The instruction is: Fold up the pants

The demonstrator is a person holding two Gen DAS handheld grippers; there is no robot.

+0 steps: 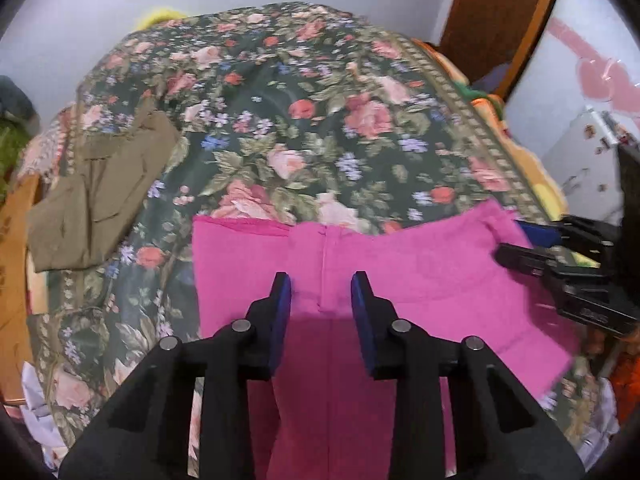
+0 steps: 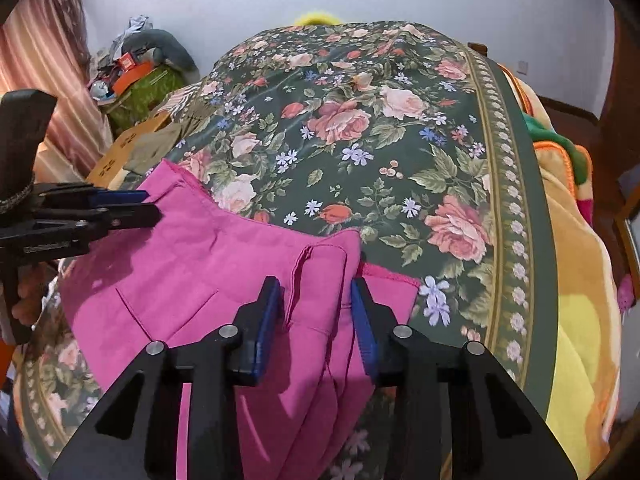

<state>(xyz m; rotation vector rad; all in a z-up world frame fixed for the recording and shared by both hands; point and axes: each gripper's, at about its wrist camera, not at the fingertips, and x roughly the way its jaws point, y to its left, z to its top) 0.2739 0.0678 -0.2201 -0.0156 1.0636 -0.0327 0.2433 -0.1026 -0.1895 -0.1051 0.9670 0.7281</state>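
Bright pink pants [image 1: 400,264] lie flat on a floral bedspread [image 1: 280,128], waistband toward the far side. My left gripper [image 1: 322,280] is open and hovers over the middle seam of the pants with nothing between its pads. My right gripper [image 2: 316,286] is open over the right edge of the pants [image 2: 200,264], where the fabric is folded into layers. Each gripper shows from the side in the other's view: the right one [image 1: 520,248] at the pants' right edge, the left one [image 2: 148,204] at their left corner.
Folded olive-green pants [image 1: 96,196] lie on the bed's left side. An orange and yellow blanket [image 2: 576,280] hangs along the bed's right edge. Clutter and a cardboard box [image 2: 124,140] stand at the left, and a wooden door [image 1: 496,12] at the back right.
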